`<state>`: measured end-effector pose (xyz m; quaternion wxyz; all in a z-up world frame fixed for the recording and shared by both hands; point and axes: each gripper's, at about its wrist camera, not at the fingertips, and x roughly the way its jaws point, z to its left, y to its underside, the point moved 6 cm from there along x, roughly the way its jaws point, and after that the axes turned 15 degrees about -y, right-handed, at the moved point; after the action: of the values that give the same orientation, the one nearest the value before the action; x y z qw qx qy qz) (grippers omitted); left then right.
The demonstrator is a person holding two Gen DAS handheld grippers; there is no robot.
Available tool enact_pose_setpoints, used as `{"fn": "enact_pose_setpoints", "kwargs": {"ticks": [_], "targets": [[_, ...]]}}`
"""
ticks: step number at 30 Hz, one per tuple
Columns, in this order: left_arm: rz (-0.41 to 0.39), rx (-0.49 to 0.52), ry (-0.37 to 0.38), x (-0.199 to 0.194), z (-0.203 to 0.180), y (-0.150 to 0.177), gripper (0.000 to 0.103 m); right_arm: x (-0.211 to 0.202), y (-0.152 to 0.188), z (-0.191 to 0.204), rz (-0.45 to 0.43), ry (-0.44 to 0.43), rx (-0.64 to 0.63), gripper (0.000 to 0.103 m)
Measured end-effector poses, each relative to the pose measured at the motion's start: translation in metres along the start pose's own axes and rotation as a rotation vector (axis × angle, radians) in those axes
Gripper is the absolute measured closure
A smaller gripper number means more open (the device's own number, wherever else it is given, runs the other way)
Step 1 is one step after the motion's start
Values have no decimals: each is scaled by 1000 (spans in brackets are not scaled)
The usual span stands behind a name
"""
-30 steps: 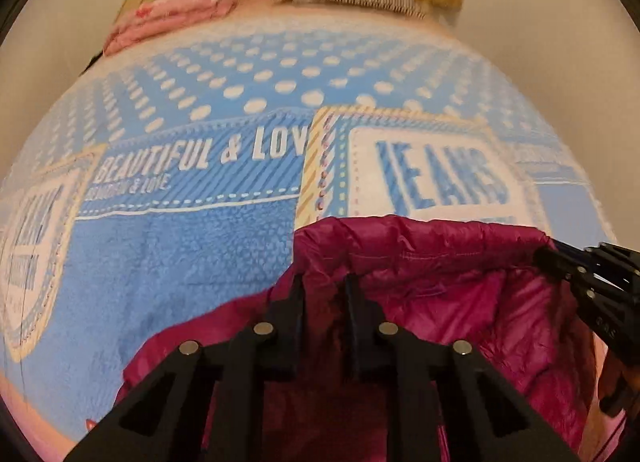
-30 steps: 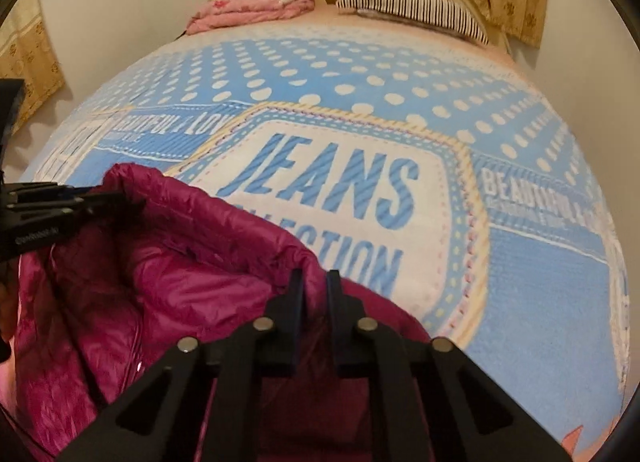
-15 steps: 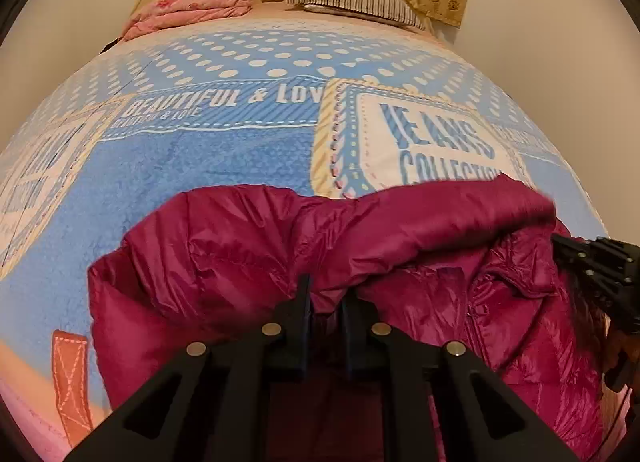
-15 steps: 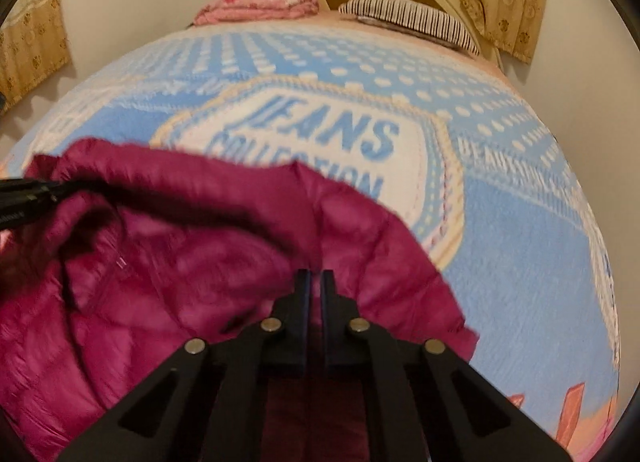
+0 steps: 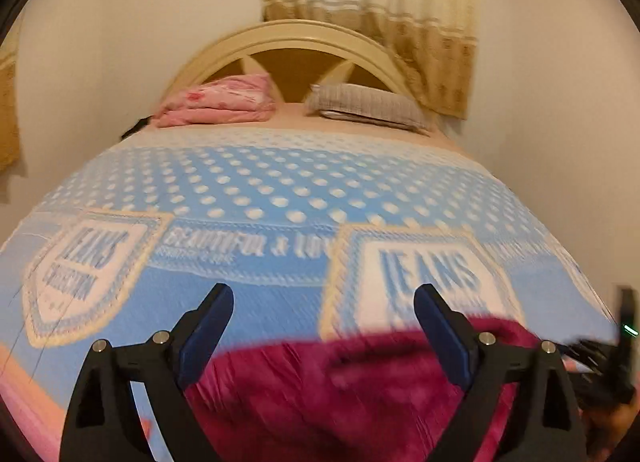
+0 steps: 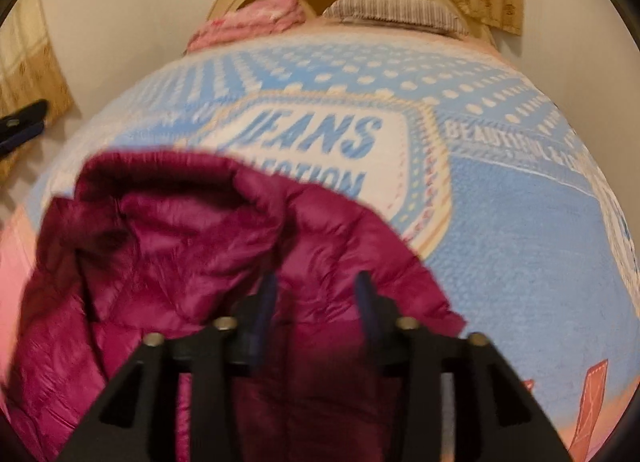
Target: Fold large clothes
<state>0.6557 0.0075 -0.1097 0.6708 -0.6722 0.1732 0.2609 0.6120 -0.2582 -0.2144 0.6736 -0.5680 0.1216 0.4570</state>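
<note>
A: Starting nearest, the left gripper point(image 5: 324, 318) is seen with its fingers point(image 5: 208, 326) spread wide and opening further; nothing is clamped between them, and the magenta puffer jacket point(image 5: 340, 394) lies below and just beyond the tips.

B: And on the other side?

A: The right gripper point(image 6: 316, 302) is directly over the jacket point(image 6: 208, 262). Its fingers point(image 6: 366, 302) are parted and opening, with fabric under the gap but, as far as can be told, not pressed by the pads.

B: How is the jacket laid?

A: It is heaped at the near edge of the bed point(image 6: 520, 242), a rolled edge turned toward the "JEANS" panel point(image 6: 320, 134) beyond it. Its long axis appears to run across both views, from one gripper to the other. The right gripper is judged nearer to the cloth; the left is held higher and clear.

B: Farther back?

A: A pink folded blanket point(image 5: 220, 102) and a striped pillow point(image 5: 368, 106) are set against the headboard point(image 5: 296, 38).
</note>
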Motion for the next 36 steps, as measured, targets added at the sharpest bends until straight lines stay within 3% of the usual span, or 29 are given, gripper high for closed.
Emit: {"fn": "enact_pose_setpoints", "kwargs": {"ticks": [3, 6, 9, 13, 17, 21, 25, 28, 30, 34, 36], "targets": [[90, -2, -58, 55, 2, -3, 11, -13, -16, -6, -65, -23, 76, 52], [190, 57, -131, 95, 1, 20, 11, -9, -41, -7, -77, -26, 110, 52], [216, 65, -82, 94, -4, 44, 11, -4, -75, -3, -113, -28, 135, 52], [238, 139, -73, 82, -15, 73, 11, 29, -103, 13, -77, -66, 155, 51], [247, 161, -66, 78, -17, 91, 11, 59, -92, 40, 10, -81, 97, 51], [248, 133, -63, 79, -17, 87, 11, 80, -62, 54, 83, -43, 17, 51], [177, 49, -4, 58, -22, 65, 11, 83, -47, 46, 94, -40, 21, 51], [166, 59, 49, 53, -41, 56, 11, 85, -44, 43, 93, -40, 17, 51], [190, 75, 62, 59, -49, 61, 11, 85, -42, 44, 92, -34, 9, 51], [310, 97, 48, 79, -53, 96, 11, 86, -37, 46, 92, -20, -18, 51], [320, 88, 52, 81, -51, 107, 11, 86, -35, 47, 90, -18, -30, 51]]}}
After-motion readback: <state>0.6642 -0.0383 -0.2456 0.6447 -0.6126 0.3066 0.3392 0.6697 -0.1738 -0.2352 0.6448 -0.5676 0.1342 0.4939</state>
